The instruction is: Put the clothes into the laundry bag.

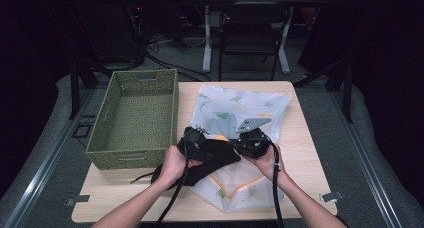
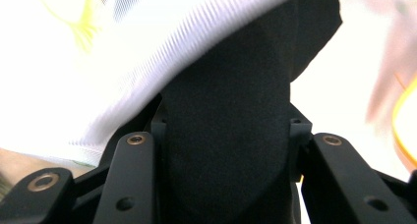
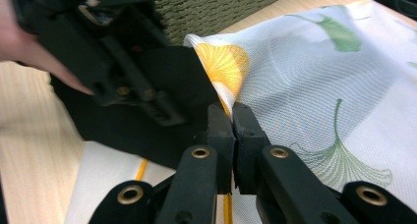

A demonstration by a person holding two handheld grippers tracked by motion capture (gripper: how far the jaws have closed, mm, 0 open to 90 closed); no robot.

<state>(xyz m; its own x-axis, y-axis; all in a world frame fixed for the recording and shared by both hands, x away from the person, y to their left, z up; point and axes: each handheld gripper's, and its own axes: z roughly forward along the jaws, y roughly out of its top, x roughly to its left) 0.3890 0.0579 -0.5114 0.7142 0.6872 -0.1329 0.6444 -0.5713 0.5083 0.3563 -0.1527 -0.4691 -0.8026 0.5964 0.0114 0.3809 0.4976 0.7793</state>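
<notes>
At the left of the high view we see a woven green basket (image 1: 134, 119) standing on the pale wooden surface (image 1: 305, 158), its near wall towards the lower left of the frame. Just right of the basket, near the middle of the frame, our left hand (image 1: 172, 164) holds the left tongs (image 1: 196, 138), and a black cloth (image 1: 207, 160) runs from them down and left across the surface. In the left gripper view that black cloth (image 2: 226, 135) fills the gap between the two black jaws, which stand apart on either side of it and appear to press against it, so we read the left tongs as gripping the cloth. Above it a white mesh bag (image 2: 123, 62) edge arches over the cloth's upper end.

Moving right in the high view, the white mesh bag (image 1: 250, 108), printed with green and yellow leaves, lies flat from the upper centre down to the lower centre of the frame, under both tongs. The right tongs (image 1: 243, 141), held by our right hand (image 1: 267, 160), sit just right of the left ones, close together. In the right gripper view the right tongs (image 3: 232, 113) have their jaws pressed together on a raised fold of the bag (image 3: 314, 86) beside a yellow leaf, with the left tongs and black cloth (image 3: 147, 121) in the upper left.
</notes>
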